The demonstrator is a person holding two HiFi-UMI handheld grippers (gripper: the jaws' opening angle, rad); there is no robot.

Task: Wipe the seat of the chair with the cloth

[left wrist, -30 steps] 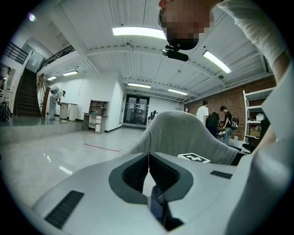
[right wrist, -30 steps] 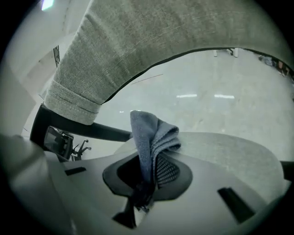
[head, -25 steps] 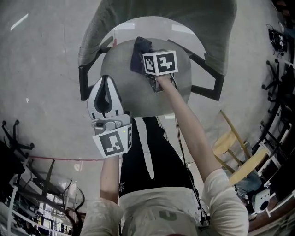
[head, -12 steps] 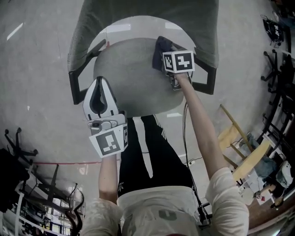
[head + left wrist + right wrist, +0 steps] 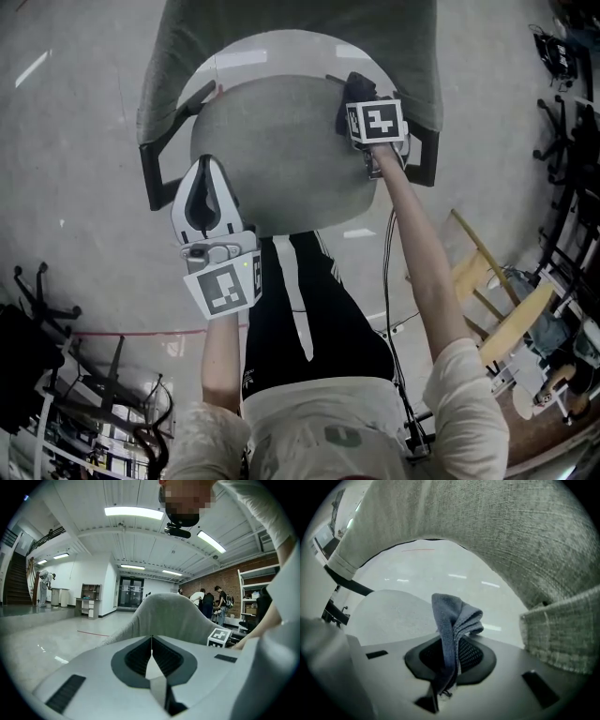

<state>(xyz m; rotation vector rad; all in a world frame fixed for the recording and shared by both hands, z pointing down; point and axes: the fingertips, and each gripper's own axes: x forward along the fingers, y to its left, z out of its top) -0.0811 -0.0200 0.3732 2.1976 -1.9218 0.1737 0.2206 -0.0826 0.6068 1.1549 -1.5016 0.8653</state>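
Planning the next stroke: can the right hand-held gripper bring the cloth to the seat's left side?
Probably yes. The right hand-held gripper holds the cloth at the seat's right rear; leftward the seat is bare, except the left hand-held gripper over its front corner.

Left claw (image 5: 151, 639) closed and empty (elbow tucked in), right arm stretched forward, right claw (image 5: 450, 644) pinching cloth (image 5: 454, 616).

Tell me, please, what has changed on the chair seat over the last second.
The right gripper, shut on the cloth, swept it rightward across the seat, from near the middle to the right edge by the armrest. The left gripper stayed shut and empty over the seat's front left edge.
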